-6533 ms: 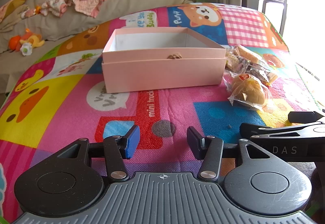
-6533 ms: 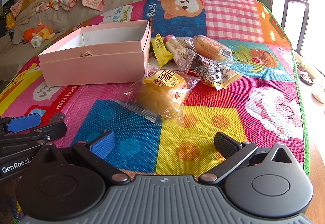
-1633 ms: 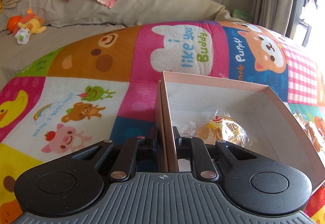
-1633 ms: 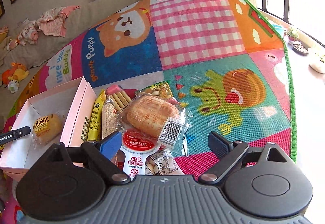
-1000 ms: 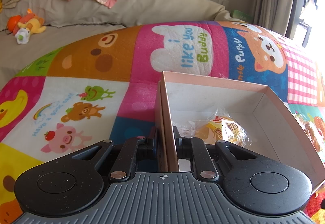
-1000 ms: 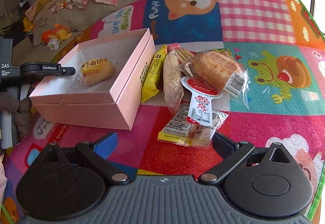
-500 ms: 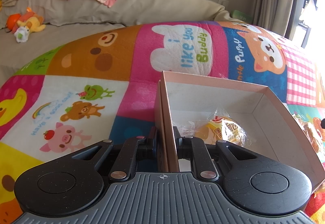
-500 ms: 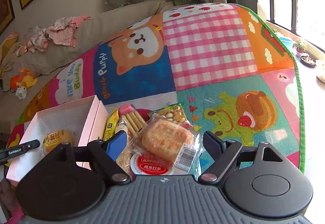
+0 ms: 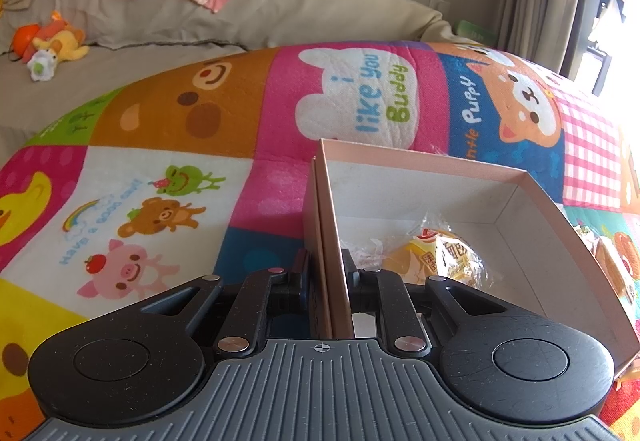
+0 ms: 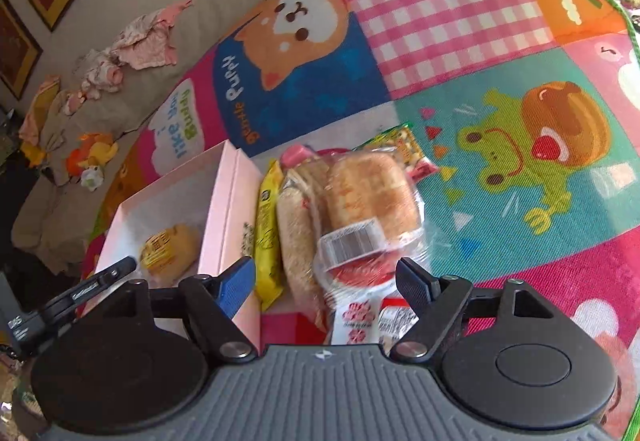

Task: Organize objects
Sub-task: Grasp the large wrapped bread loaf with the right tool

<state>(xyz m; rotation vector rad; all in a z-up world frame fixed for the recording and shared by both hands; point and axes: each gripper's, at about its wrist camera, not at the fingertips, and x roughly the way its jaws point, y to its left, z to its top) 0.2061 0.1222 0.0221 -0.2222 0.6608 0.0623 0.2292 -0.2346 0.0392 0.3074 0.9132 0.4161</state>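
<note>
In the left view, the left gripper (image 9: pixel 329 273) pinches the box (image 9: pixel 560 217) wall at lower centre, likely steadying it; a bun (image 9: pixel 436 257) lies inside. In the right view, the right gripper (image 10: pixel 326 281) is closing around a bread pack (image 10: pixel 370 193) at centre, pads apparently not yet touching.

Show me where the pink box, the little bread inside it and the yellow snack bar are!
pink box (image 9: pixel 420 163): left wrist view, on its far rim.
little bread (image 9: pixel 438 259): left wrist view, on its wrapper's label.
yellow snack bar (image 10: pixel 267 229): right wrist view, mid-wrapper.
</note>
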